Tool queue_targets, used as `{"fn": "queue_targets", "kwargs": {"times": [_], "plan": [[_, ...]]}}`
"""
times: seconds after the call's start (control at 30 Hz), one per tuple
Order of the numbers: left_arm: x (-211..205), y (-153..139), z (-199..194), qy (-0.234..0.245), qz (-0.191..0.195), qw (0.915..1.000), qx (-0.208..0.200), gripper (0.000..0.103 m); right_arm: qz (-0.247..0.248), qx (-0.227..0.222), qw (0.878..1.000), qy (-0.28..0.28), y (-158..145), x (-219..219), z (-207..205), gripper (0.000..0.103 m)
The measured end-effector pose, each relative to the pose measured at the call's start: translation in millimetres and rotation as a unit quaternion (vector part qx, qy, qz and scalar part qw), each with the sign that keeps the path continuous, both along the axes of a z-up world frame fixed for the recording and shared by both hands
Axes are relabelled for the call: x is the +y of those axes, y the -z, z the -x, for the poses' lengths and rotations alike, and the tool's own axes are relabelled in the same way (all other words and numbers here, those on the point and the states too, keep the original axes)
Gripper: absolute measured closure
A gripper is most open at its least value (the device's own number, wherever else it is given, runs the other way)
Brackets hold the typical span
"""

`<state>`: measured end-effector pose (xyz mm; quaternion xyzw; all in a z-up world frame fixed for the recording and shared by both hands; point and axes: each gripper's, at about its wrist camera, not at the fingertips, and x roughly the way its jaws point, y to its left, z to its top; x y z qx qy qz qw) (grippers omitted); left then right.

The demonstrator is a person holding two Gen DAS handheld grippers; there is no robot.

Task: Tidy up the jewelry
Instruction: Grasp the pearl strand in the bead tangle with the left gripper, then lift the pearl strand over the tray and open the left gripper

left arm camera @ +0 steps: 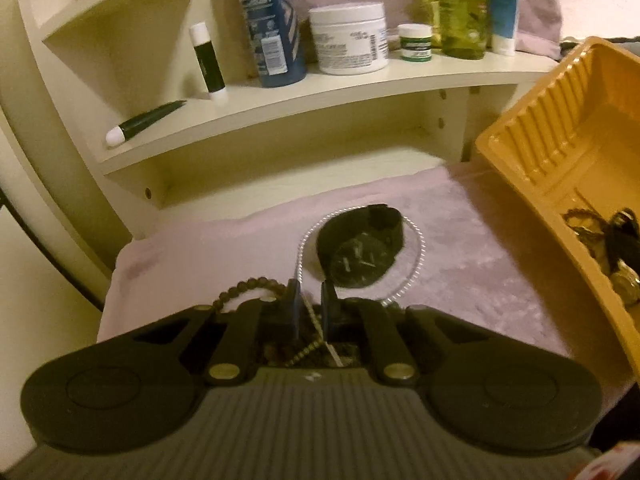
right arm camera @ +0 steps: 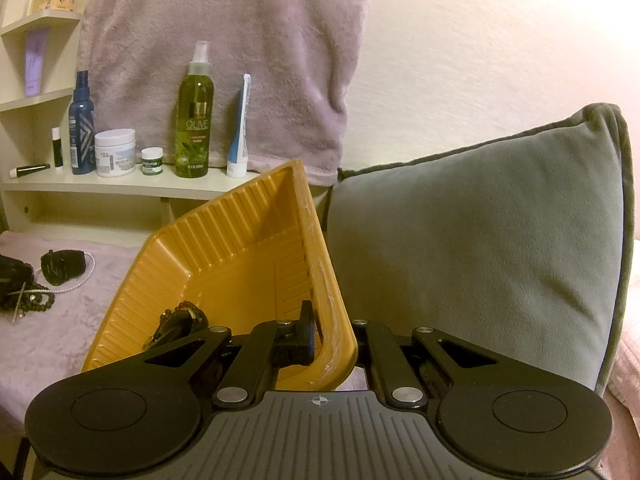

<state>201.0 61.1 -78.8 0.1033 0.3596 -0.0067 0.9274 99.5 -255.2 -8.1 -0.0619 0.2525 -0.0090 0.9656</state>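
A black watch [left arm camera: 358,250] lies on the pink cloth [left arm camera: 460,216], ringed by a silver bead necklace [left arm camera: 418,248]. The necklace's chain runs down between the fingers of my left gripper [left arm camera: 311,300], whose jaws stand almost together and pinch it. A dark bead bracelet [left arm camera: 248,285] lies just left of those fingers. My right gripper [right arm camera: 323,322] is shut on the rim of the orange ribbed tray [right arm camera: 224,240], which it holds tilted; one finger is hidden behind the wall. Dark jewelry [right arm camera: 180,320] lies in the tray's low corner. The right wrist view also takes in the watch [right arm camera: 64,266] and bracelet [right arm camera: 38,300].
A cream shelf [left arm camera: 320,92] behind the cloth carries a blue bottle [left arm camera: 268,20], a white jar [left arm camera: 348,38], a green oil bottle [right arm camera: 195,120] and tubes. A grey cushion [right arm camera: 480,248] stands right of the tray. A pink towel [right arm camera: 220,40] hangs against the wall.
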Motion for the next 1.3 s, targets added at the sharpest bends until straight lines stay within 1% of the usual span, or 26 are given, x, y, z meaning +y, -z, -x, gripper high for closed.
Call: {"fn": "queue_targets", "kwargs": {"times": [0.17, 0.3, 0.47, 0.5, 0.53, 0.67, 0.77, 0.87, 0.93, 1.1, 1.3], "plan": [[3, 10, -20, 0.015, -0.005, 0.9998, 0.013, 0.094, 0.000, 0.001, 1.000, 0.003, 0, 0, 0, 0.097], [2, 15, -27, 0.015, -0.016, 0.9996, 0.019, 0.094, 0.000, 0.001, 1.000, 0.003, 0, -1, -1, 0.097], [7, 18, -32, 0.010, -0.008, 0.9996, 0.024, 0.092, 0.000, 0.000, 1.000, 0.002, 1, -2, -2, 0.097], [7, 17, -32, 0.009, -0.006, 0.9996, 0.027, 0.094, 0.000, 0.000, 1.000, 0.002, 2, -2, -2, 0.097], [8, 17, -32, 0.010, -0.005, 0.9995, 0.029, 0.101, 0.000, 0.000, 1.000, 0.002, 2, -1, -2, 0.097], [10, 12, -23, 0.007, -0.003, 0.9999, 0.014, 0.101, -0.001, -0.001, 1.000, 0.002, 2, -1, -3, 0.097], [12, -1, -12, 0.004, 0.001, 1.0000, -0.008, 0.101, -0.002, -0.003, 1.000, 0.000, 2, -1, -2, 0.097], [12, -22, -3, 0.008, 0.009, 0.9993, -0.035, 0.101, -0.004, -0.006, 1.000, -0.001, 1, 1, 0, 0.097], [9, -38, 2, 0.019, 0.016, 0.9983, -0.053, 0.101, -0.003, -0.008, 1.000, -0.003, 0, 2, 1, 0.097], [-8, -81, 13, 0.057, 0.021, 0.9933, -0.098, 0.101, -0.007, -0.012, 1.000, -0.006, -2, 3, 3, 0.097], [-31, -118, 21, 0.100, 0.036, 0.9865, -0.124, 0.101, -0.007, -0.014, 1.000, -0.007, -1, 4, 4, 0.097]]}}
